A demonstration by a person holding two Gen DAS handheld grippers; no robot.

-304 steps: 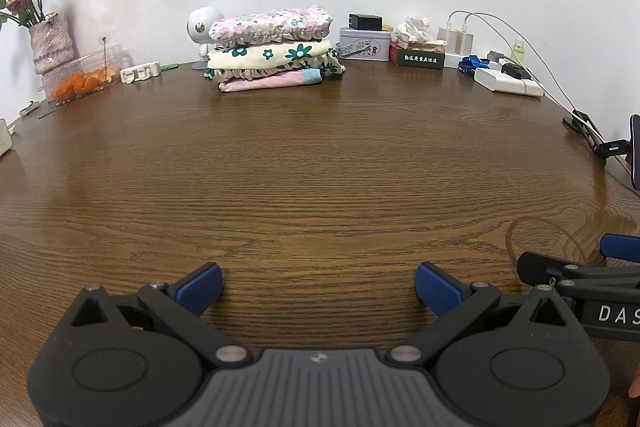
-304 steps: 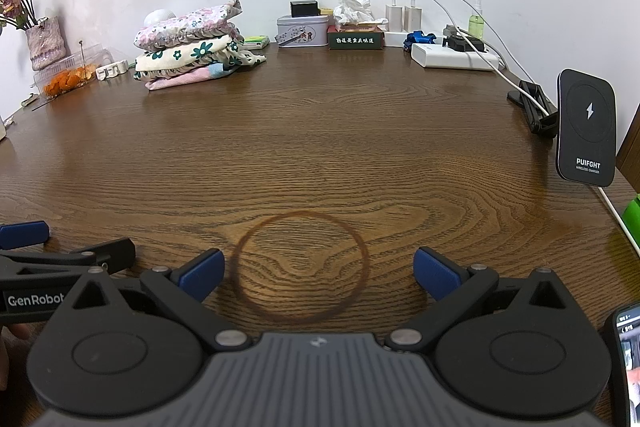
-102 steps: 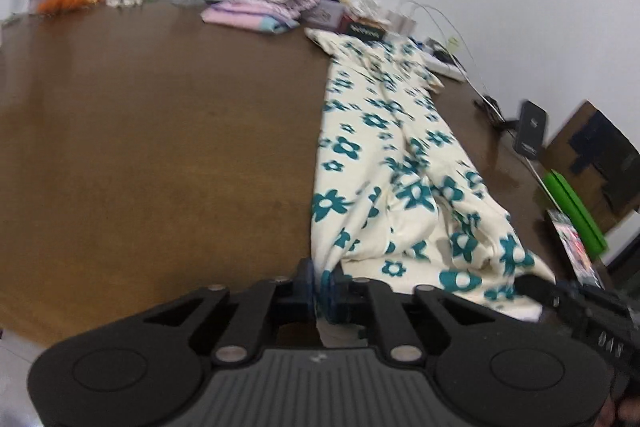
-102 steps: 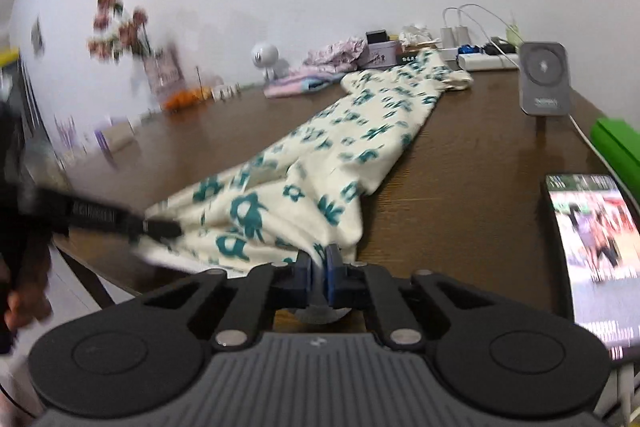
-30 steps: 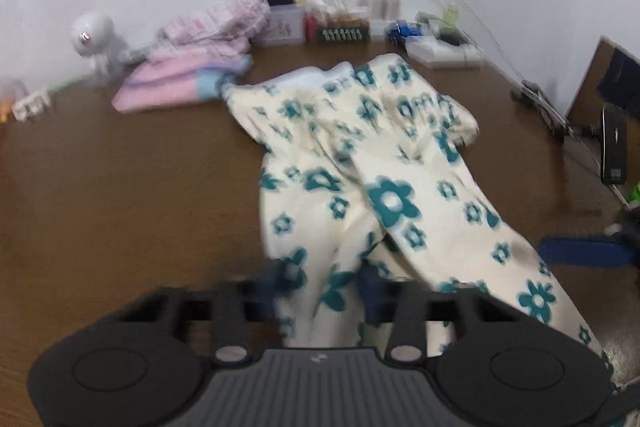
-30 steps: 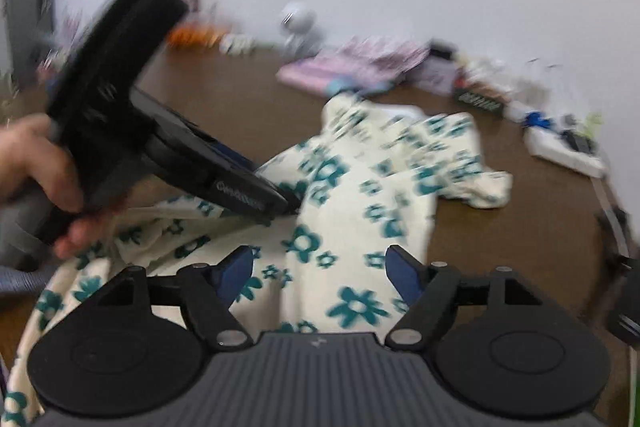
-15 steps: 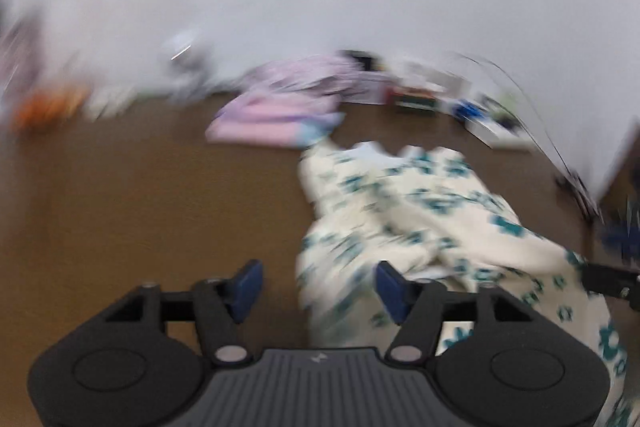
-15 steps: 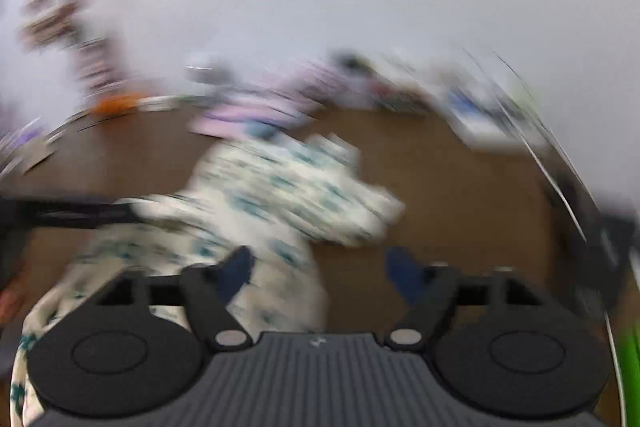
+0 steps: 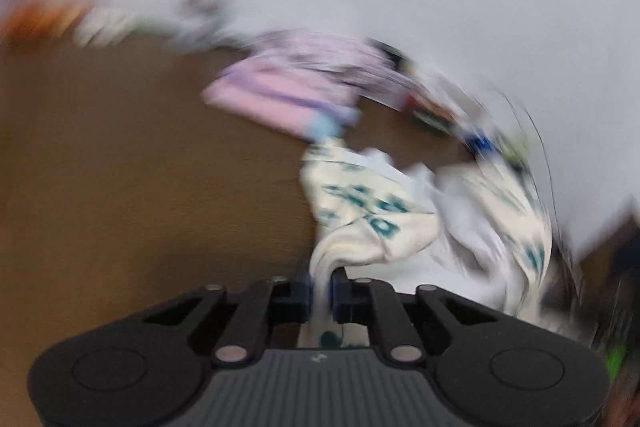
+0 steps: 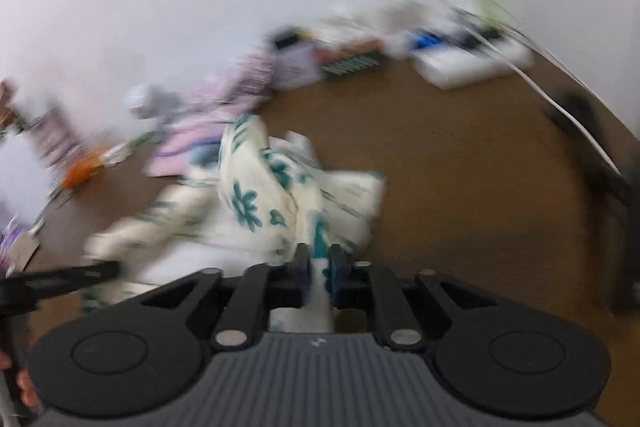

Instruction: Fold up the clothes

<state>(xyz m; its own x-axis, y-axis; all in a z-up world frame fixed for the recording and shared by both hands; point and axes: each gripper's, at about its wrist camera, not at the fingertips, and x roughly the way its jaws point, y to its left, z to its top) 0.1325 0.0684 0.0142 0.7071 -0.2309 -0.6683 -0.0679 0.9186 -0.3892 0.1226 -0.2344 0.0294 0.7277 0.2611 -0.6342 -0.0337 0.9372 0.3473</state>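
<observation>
The brown table (image 9: 120, 187) took up most of the room in front of me, with a heap of pink folded clothes (image 9: 280, 95) near the far wall. On the table between that heap and the claws lay the cream garment (image 10: 256, 199) with teal flowers, bunched and rumpled, its length running away from both claws toward the wall. The left claw (image 9: 321, 293) was pinched tight on one near edge of the garment, and the right claw (image 10: 319, 273) was pinched tight on another, so each held a near corner and neither looked nearer to it. Everything was blurred. I judged the cloth would want spreading flat before any fold.
</observation>
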